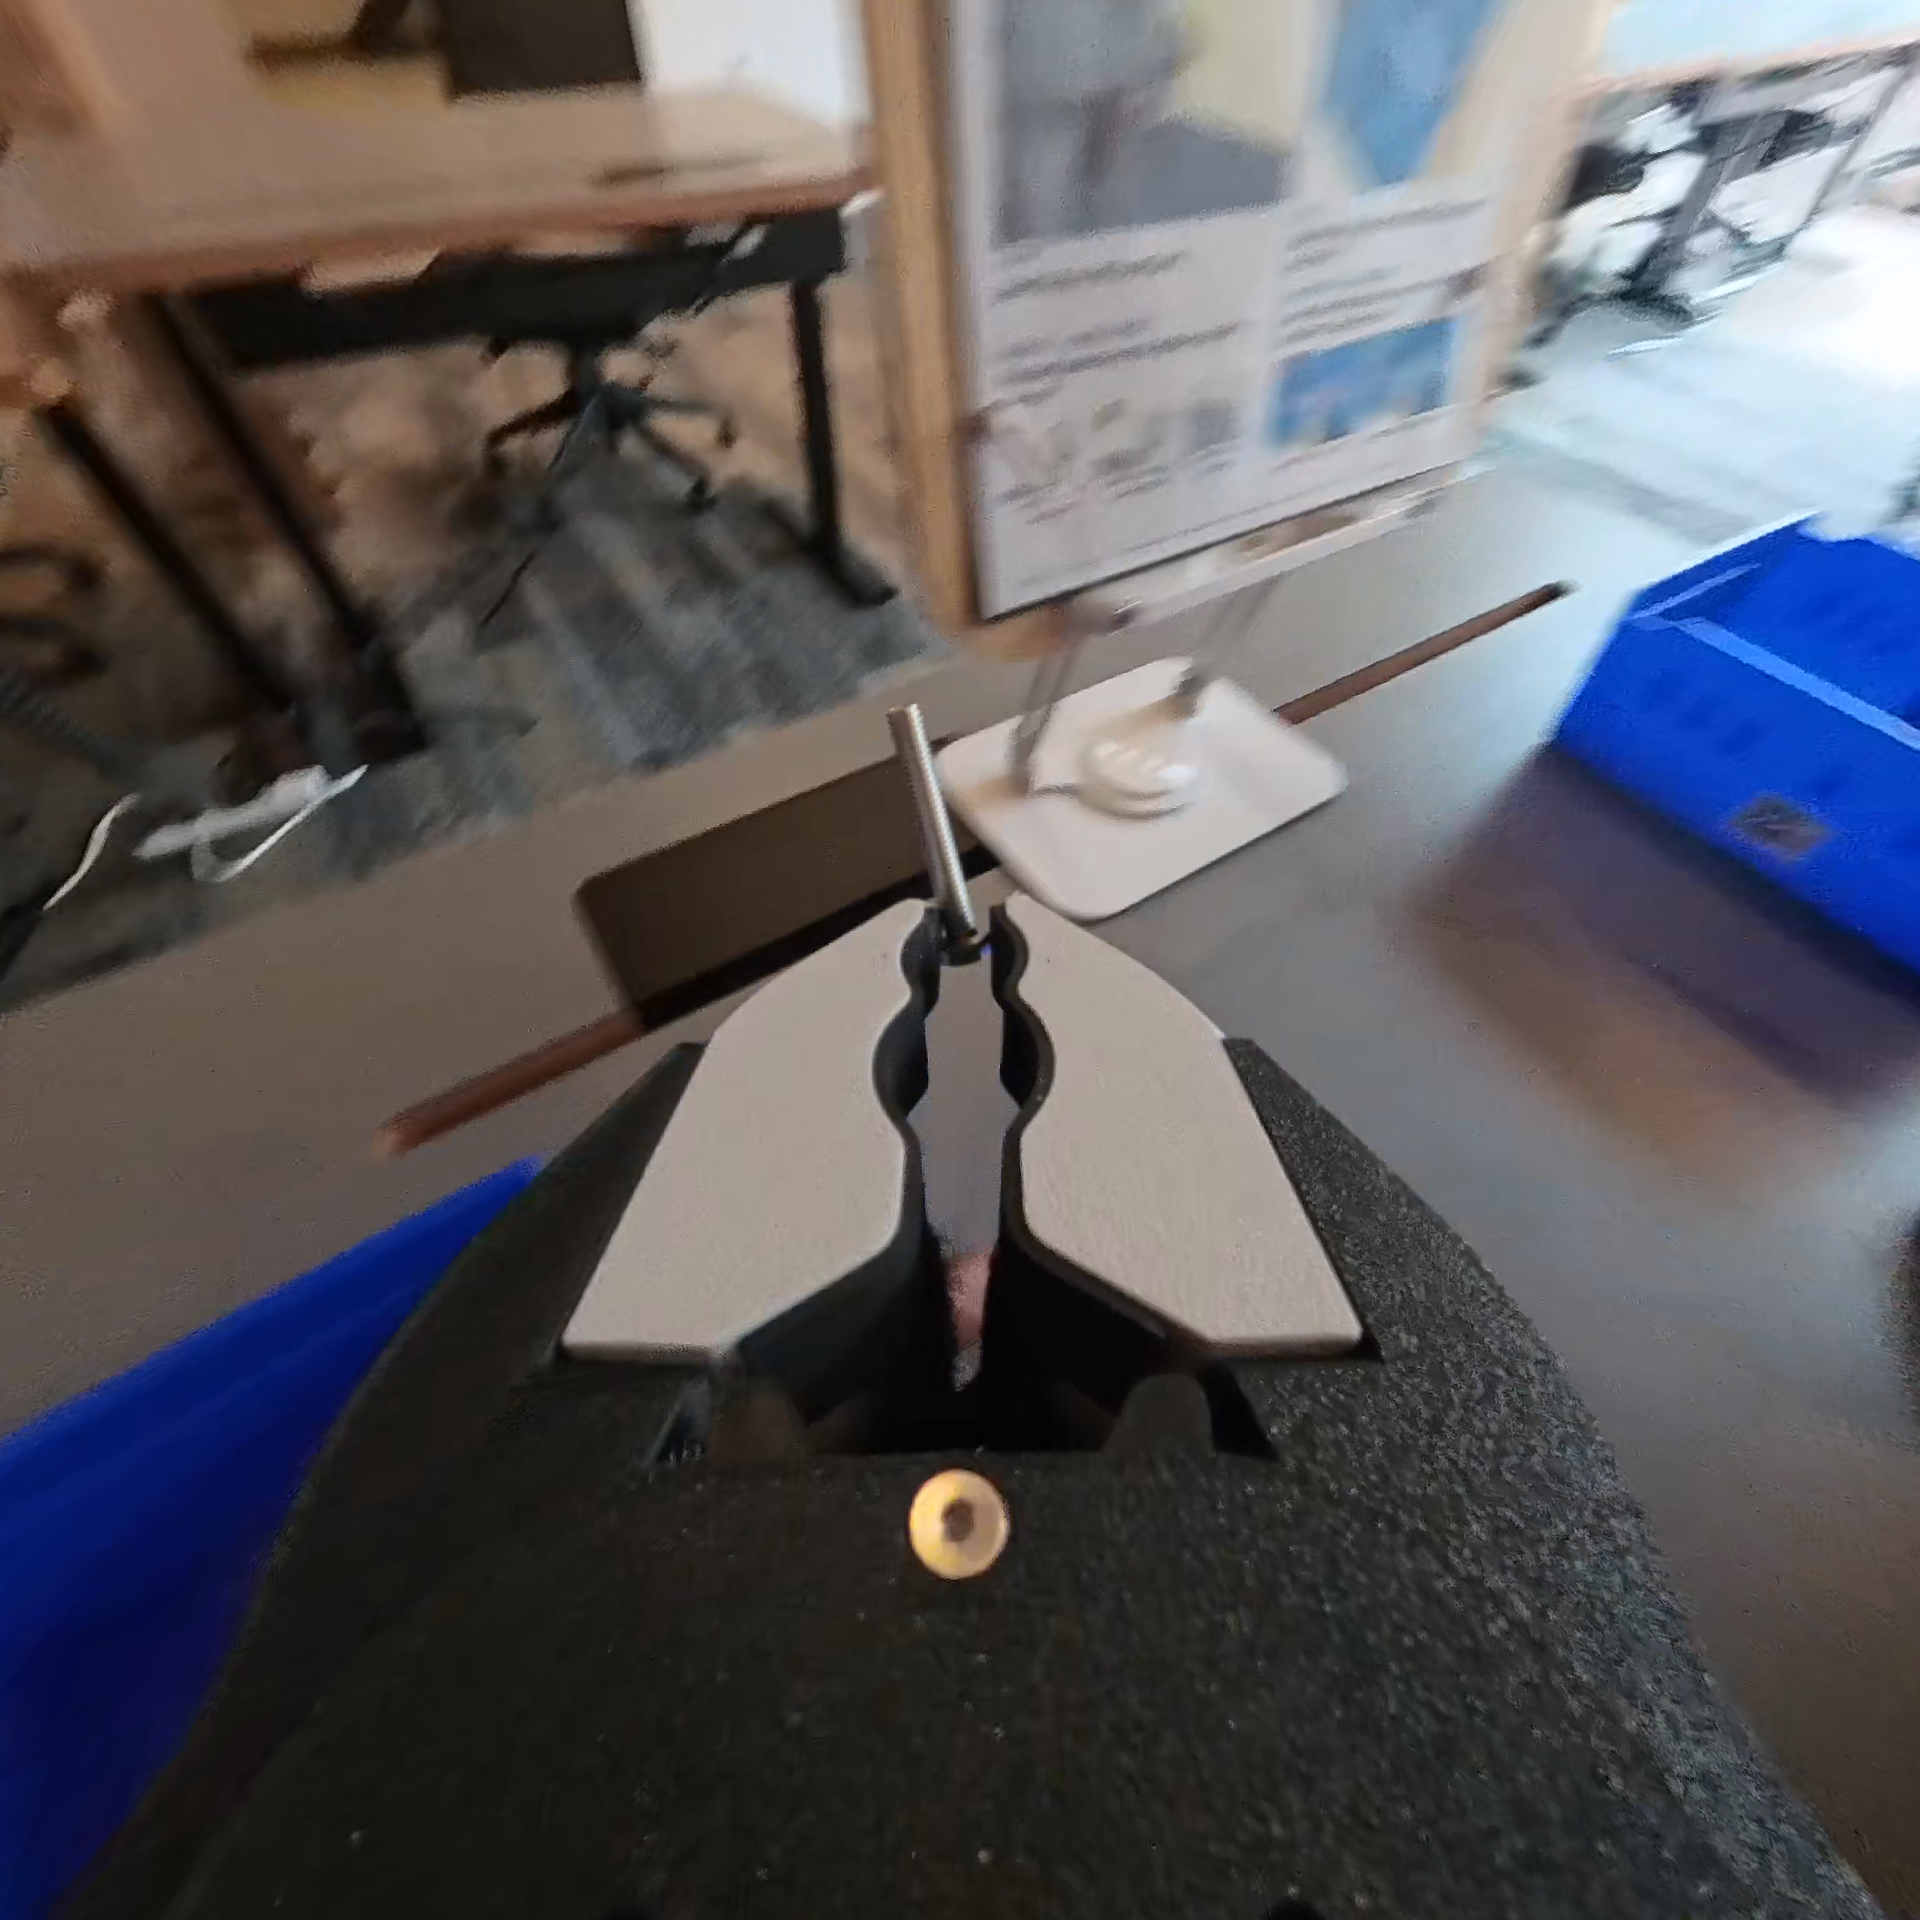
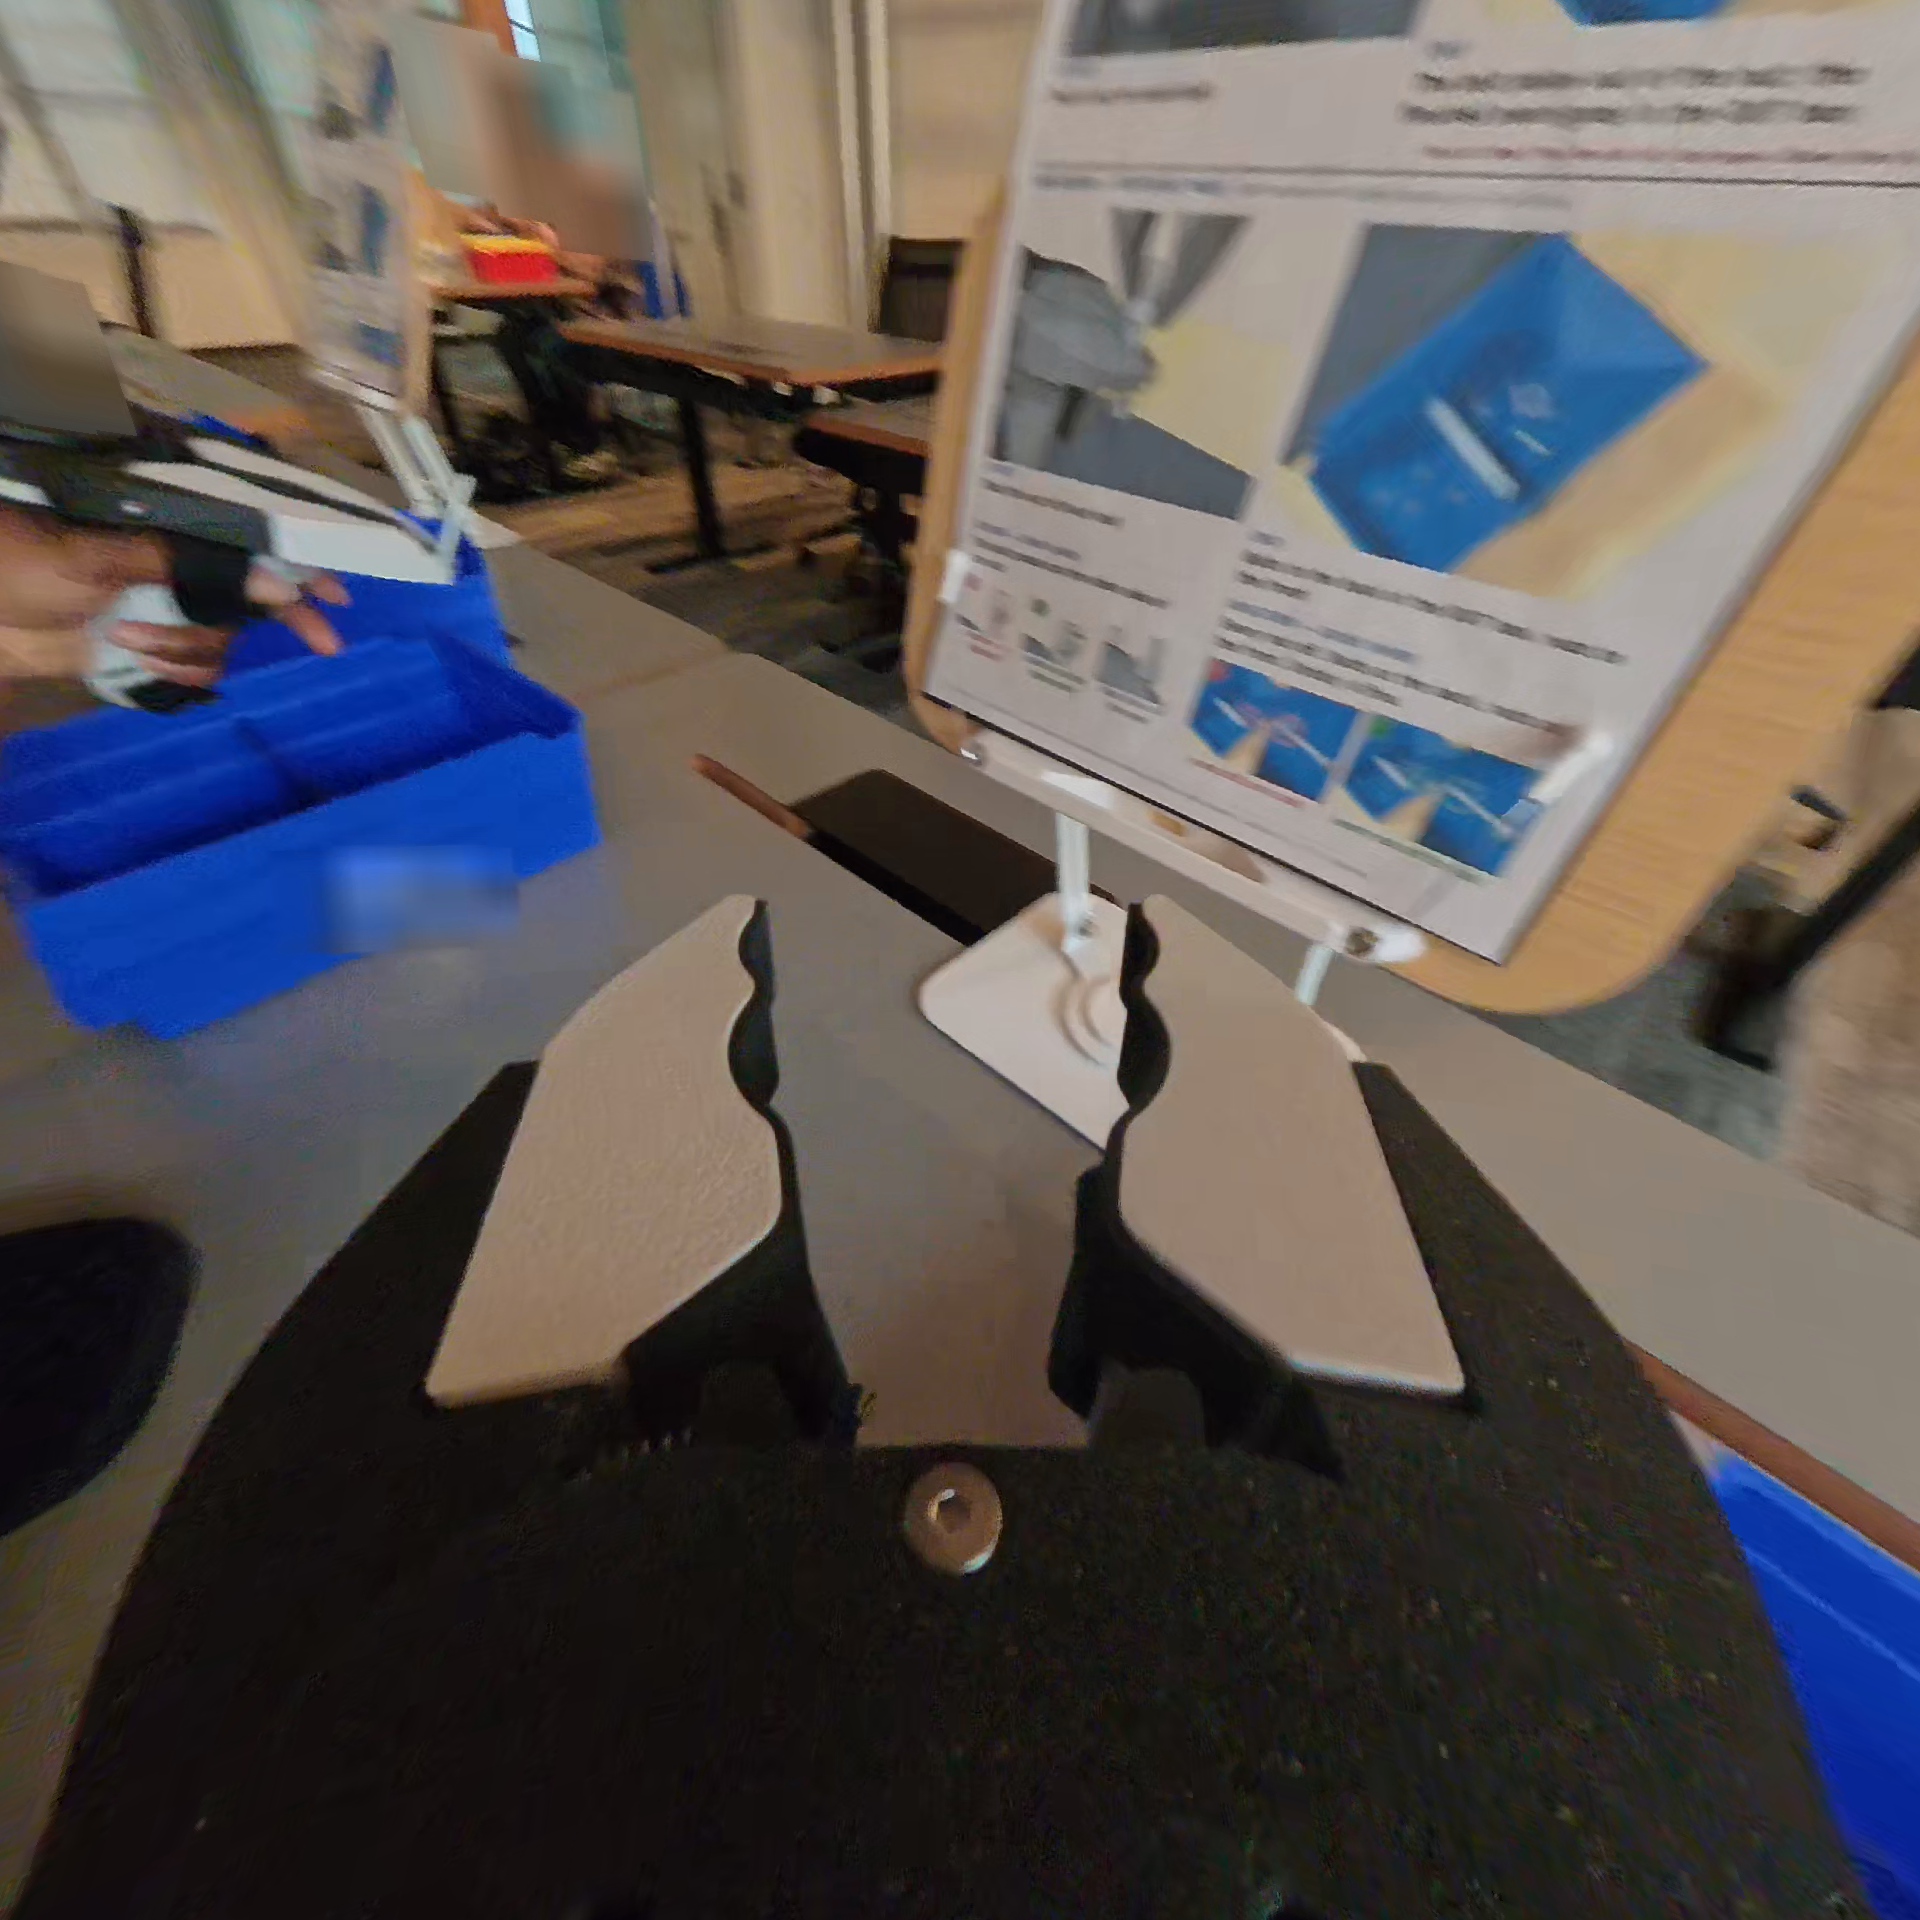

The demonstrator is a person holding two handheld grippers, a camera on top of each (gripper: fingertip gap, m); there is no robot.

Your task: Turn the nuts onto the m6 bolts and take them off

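The left tool [image 1: 961, 920] is pinching the head end of a silver M6 bolt [image 1: 930, 821], its threaded shank standing up above the grey table [image 1: 1351, 1091]. The right tool [image 2: 945, 914] is gaping wide, gripping nothing, before a white sign stand [image 2: 1013, 1008].

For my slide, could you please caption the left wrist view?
Left gripper pinches a silver bolt upright above the grey table.

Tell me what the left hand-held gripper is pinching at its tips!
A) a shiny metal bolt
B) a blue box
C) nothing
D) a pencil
A: the left hand-held gripper has its fingertips closed on the bottom end of a thin silver bolt, whose threaded end sticks up above the grey table.
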